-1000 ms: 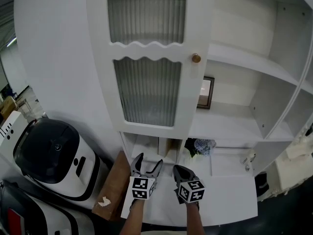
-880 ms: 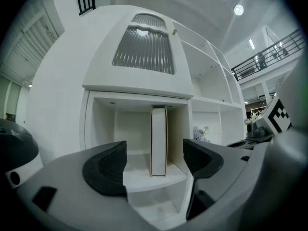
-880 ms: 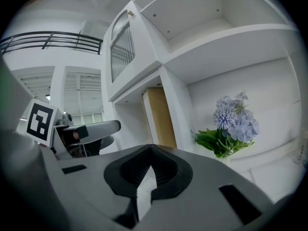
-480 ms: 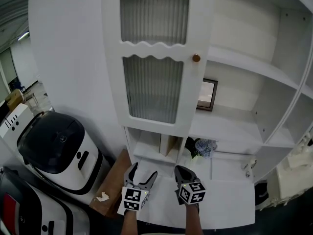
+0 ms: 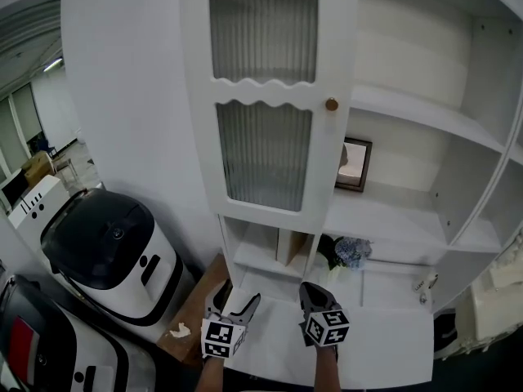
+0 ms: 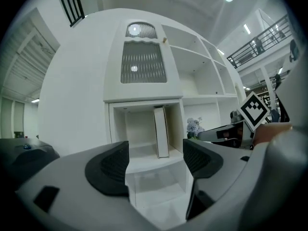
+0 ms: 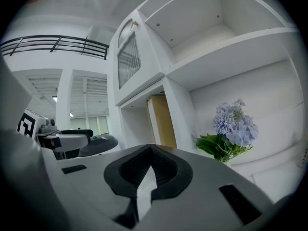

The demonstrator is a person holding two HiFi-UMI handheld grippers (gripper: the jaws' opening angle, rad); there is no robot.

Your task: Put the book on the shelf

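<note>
The book [image 5: 286, 248] stands upright in the small cubby [image 5: 260, 258] under the glass door, near the cubby's right wall. It shows as a white spine in the left gripper view [image 6: 161, 131] and as a tan cover in the right gripper view [image 7: 163, 121]. My left gripper [image 5: 234, 305] hangs open and empty in front of the cubby, its jaws [image 6: 155, 161] framing the book from a distance. Beside it, my right gripper [image 5: 315, 295] is shut with nothing between its pads [image 7: 151, 170]. Neither gripper touches the book.
A white cabinet with a ribbed glass door [image 5: 265, 96] and a brass knob [image 5: 332, 104] has open shelves to its right. Blue flowers [image 5: 352, 251] and a picture frame [image 5: 356, 164] sit there. A black-and-white appliance [image 5: 110, 243] and a brown board [image 5: 196, 313] lie at the left.
Both grippers have drawn back from the cabinet and sit lower in the head view. The view has shifted so the cabinet appears further right. The book has not moved.
</note>
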